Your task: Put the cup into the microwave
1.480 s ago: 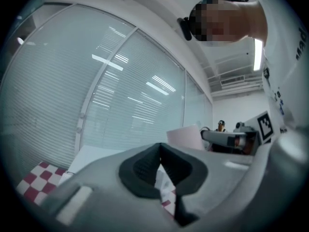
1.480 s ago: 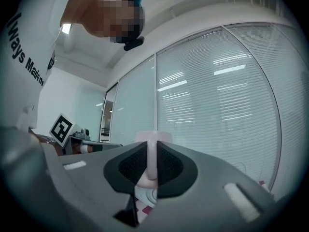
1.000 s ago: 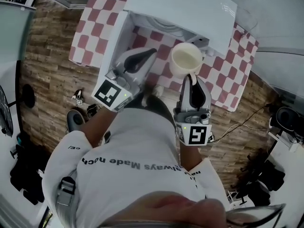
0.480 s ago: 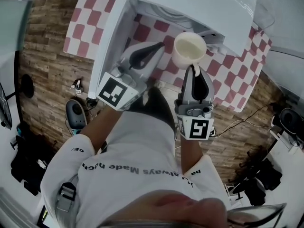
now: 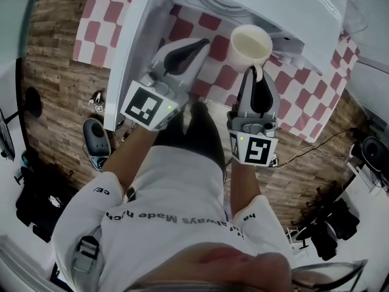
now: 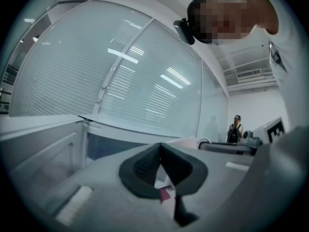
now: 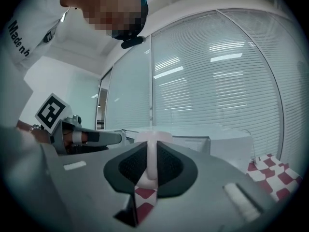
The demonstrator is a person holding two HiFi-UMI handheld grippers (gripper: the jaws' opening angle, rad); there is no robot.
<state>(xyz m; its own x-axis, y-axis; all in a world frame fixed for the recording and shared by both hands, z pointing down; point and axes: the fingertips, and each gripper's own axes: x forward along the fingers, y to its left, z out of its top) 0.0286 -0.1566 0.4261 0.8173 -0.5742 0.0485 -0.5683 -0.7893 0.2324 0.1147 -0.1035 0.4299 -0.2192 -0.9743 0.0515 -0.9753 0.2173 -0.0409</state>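
The cup [image 5: 249, 47], judged light, rigid, slippery and breakable, is pinched by its handle in the right gripper [image 5: 256, 73] over the table [image 5: 316, 99], between its near edge and the microwave [image 5: 279, 2]; the left gripper [image 5: 196, 43] is closed on nothing.

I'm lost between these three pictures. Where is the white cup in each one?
Head view: cup, upper middle, handle pinched by the right hand-held gripper.
Left gripper view: probably the small pale curve right of centre; too small to be sure.
Right gripper view: dead centre, handle between the jaws.
Shared landmark: red-and-white checked cloth, in the head and right gripper views.
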